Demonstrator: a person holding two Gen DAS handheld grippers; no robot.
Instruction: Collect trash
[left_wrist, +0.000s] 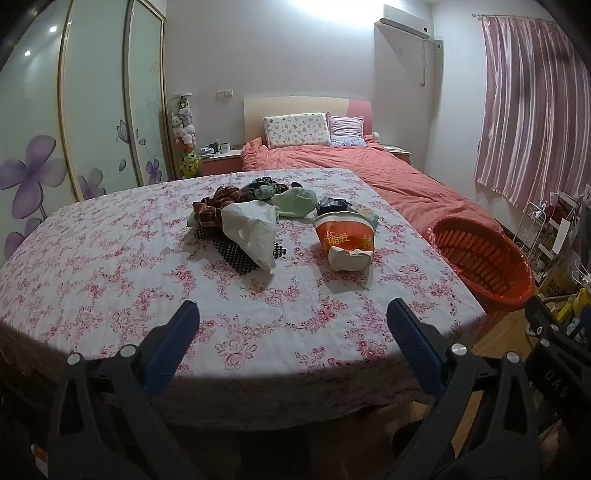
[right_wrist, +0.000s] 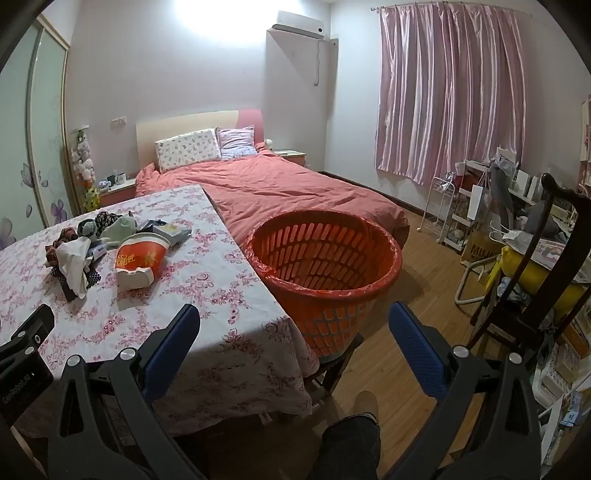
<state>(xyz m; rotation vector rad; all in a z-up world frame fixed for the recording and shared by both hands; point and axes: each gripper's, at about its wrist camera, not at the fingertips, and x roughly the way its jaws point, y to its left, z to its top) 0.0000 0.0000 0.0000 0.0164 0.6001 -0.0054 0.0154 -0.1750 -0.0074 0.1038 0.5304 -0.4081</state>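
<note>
Two grippers, left (left_wrist: 291, 321) and right (right_wrist: 293, 326), fingers spread wide, holding nothing. Trash on table (left_wrist: 110, 280): crumpled paper (left_wrist: 249, 230), paper cup (left_wrist: 345, 238) at 12 o'clock; basket (right_wrist: 325, 254) at 3 o'clock.

floral-clothed table (left_wrist: 110, 280) — crushed paper cup (left_wrist: 345, 240), white bag (left_wrist: 251, 232), rags (left_wrist: 218, 206).

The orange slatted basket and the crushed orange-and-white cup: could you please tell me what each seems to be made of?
The orange slatted basket looks like rigid moulded plastic with a slight sheen: even slots, smooth rolled rim. The crushed orange-and-white cup is probably printed paperboard, matte: its white base is dented and creased.
</note>
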